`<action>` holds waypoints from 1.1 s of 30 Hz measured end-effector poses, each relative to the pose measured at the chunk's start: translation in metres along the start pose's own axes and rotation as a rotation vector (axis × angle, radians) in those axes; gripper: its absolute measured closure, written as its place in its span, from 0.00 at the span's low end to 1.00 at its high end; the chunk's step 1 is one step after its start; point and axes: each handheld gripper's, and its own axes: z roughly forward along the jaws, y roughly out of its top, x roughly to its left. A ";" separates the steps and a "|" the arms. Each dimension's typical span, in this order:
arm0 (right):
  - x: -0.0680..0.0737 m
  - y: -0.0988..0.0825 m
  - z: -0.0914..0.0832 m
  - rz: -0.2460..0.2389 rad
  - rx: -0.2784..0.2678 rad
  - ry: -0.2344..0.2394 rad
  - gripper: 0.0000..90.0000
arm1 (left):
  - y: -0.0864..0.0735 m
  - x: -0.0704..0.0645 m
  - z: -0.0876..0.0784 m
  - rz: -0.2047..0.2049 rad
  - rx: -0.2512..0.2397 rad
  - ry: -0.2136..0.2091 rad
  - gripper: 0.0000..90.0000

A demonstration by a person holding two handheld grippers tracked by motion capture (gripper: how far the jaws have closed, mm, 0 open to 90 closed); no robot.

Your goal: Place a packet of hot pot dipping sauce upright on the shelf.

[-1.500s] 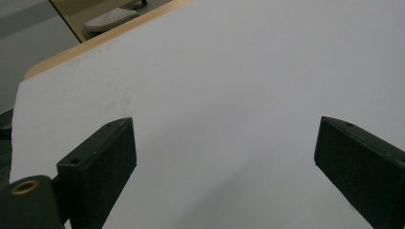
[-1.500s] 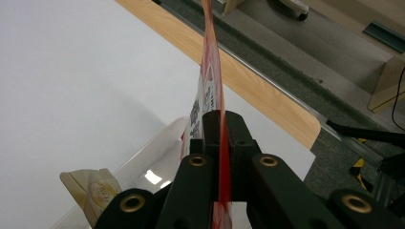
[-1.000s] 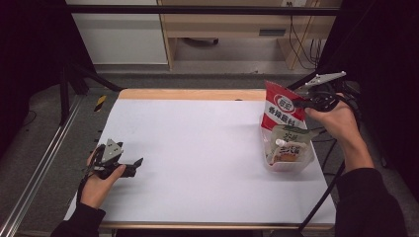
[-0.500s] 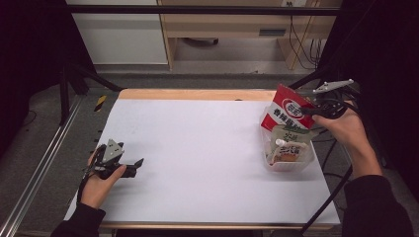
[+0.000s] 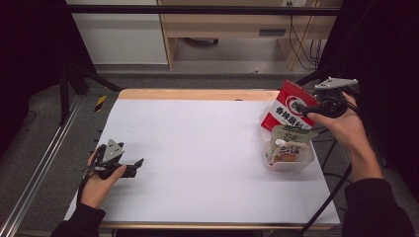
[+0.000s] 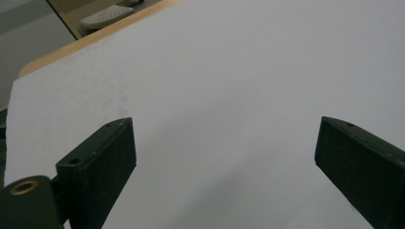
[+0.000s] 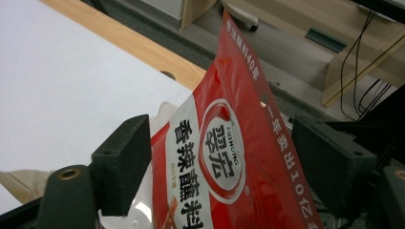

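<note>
- Right tool (image 5: 310,106) up at the far right corner of the worktop (image 5: 197,148), level with the top edge of a red seasoning packet (image 5: 289,106).
- Jaws just been opening, now spread wide; in the right gripper view the red seasoning packet (image 7: 224,157) standing between them, no pad pressing on it; whether the left pad touches the packet's edge cannot be told.
- Packet upright and tilted, lower end down in a clear plastic tray (image 5: 296,165) near the right edge of the worktop.
- Pale green pouch (image 5: 286,145) also in that tray, in front of the red packet, leaning against it.
- Right hand (image 5: 346,128) wrapped around the tool's body, cable trailing off toward the near right.
- Left tool (image 5: 133,165) low over the near left part of the worktop, held in the left hand (image 5: 99,180), well apart from the tray.
- Jaws of the left tool wide apart, bare white worktop (image 6: 229,95) between them, nothing held.
- Wooden rim (image 5: 197,94) along the far edge of the worktop.
</note>
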 end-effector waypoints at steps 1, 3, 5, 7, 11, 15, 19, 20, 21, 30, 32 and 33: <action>0.001 0.001 -0.001 0.004 -0.007 -0.003 0.24 | 0.000 0.000 0.000 0.000 0.000 0.001 0.07; 0.002 0.005 -0.003 -0.001 -0.023 -0.006 0.22 | 0.000 0.001 0.000 0.002 0.002 0.001 0.07; 0.005 0.009 -0.007 0.007 -0.043 -0.003 0.21 | 0.000 0.000 0.000 0.003 0.003 0.001 0.07; 0.007 0.014 -0.009 -0.003 -0.047 -0.004 0.21 | 0.000 0.000 0.000 0.007 0.004 0.001 0.07; 0.017 0.025 -0.016 -0.017 -0.074 0.015 0.19 | 0.000 -0.001 0.000 0.005 0.000 0.001 0.07; 0.030 0.031 -0.017 -0.042 -0.080 0.035 0.18 | 0.000 0.000 0.000 0.008 0.005 0.000 0.07; 0.044 0.039 -0.019 -0.057 -0.094 0.054 0.17 | 0.000 -0.001 0.000 0.006 0.001 -0.001 0.07; 0.046 0.041 -0.019 -0.064 -0.099 0.060 0.17 | 0.000 -0.001 0.000 0.006 0.001 -0.001 0.07; 0.052 0.045 -0.020 -0.070 -0.109 0.072 0.17 | 0.000 -0.001 0.000 0.007 0.002 -0.002 0.07; 0.076 0.054 -0.022 -0.115 -0.118 0.109 0.15 | 0.001 -0.001 0.000 0.008 0.000 -0.003 0.07; 0.085 0.055 -0.024 -0.110 -0.119 0.123 0.13 | 0.000 -0.001 0.000 0.009 0.000 -0.004 0.07; 0.089 0.055 -0.025 -0.111 -0.121 0.129 0.13 | 0.000 -0.001 0.000 0.009 0.000 -0.004 0.07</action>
